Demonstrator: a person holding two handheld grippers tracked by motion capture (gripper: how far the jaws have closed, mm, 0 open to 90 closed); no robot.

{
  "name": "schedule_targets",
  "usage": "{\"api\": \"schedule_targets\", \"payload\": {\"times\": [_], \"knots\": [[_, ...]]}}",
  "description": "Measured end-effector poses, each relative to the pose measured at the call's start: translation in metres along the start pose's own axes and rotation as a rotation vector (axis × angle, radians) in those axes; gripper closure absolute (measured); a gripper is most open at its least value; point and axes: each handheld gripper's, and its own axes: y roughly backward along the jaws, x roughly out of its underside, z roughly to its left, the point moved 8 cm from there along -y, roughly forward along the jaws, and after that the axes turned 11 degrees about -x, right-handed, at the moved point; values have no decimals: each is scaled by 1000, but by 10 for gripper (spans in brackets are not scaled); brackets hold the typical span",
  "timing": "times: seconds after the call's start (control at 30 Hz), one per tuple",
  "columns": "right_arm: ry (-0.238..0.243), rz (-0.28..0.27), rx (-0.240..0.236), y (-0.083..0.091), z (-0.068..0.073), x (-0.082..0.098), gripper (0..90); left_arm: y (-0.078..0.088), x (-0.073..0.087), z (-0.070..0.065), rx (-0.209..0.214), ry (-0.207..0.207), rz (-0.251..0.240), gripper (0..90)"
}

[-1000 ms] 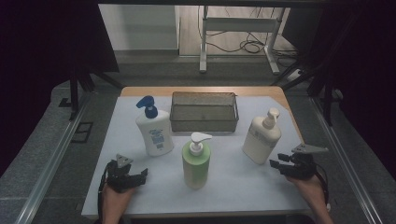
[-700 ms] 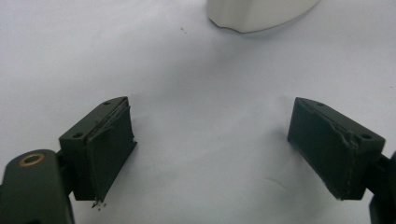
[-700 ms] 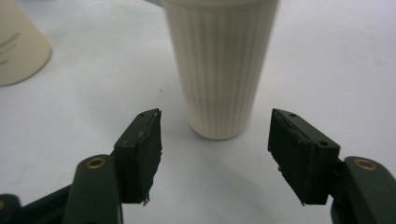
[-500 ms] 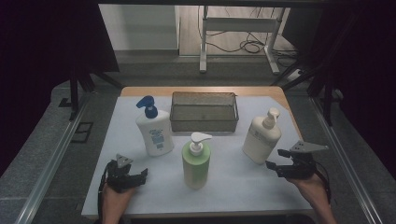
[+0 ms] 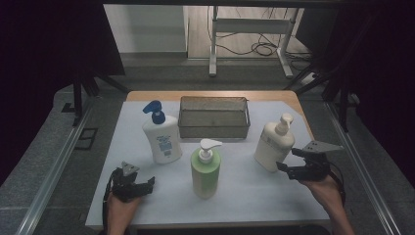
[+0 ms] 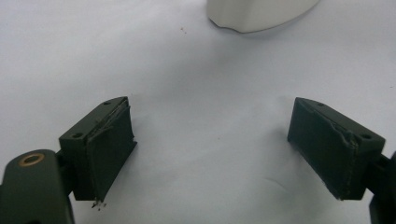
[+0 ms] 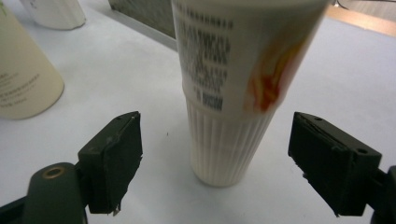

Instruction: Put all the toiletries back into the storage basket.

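Observation:
Three pump bottles stand upright on the white table sheet (image 5: pixel 244 191): a white one with a blue pump (image 5: pixel 160 135) at the left, a green one (image 5: pixel 205 169) in front at the middle, a cream one (image 5: pixel 274 143) at the right. My right gripper (image 5: pixel 289 159) is just right of the cream bottle (image 7: pixel 233 93), lifted off the sheet; its jaws have just been opening, and the bottle stands ahead of them, untouched. My left gripper (image 5: pixel 147 185) rests open near the front left, with bare sheet between its pads (image 6: pixel 109 149).
A metal mesh basket (image 5: pixel 214 117) stands behind the bottles at the table's middle. The base of the blue-pump bottle (image 6: pixel 257 14) lies ahead of the left gripper. The table's front edge runs close under both hands. Dark floor and stands surround the table.
My right gripper has risen and edged toward the cream bottle, and its jaws stand wider. The left gripper and the bottles have kept still.

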Motion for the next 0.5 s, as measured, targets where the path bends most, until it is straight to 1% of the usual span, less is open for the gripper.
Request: {"api": "schedule_targets", "payload": {"times": [0.27,0.3,0.37,0.5], "knots": [[-13,-26,17,-8,-3,-14,173,0,0,0,0,0,0,139],[-16,-36,22,-9,-4,-17,173,0,0,0,0,0,0,139],[-17,-39,23,-10,-4,-18,173,0,0,0,0,1,0,139],[-18,-51,22,-15,-5,-26,174,0,0,0,0,-1,0,139]]}}
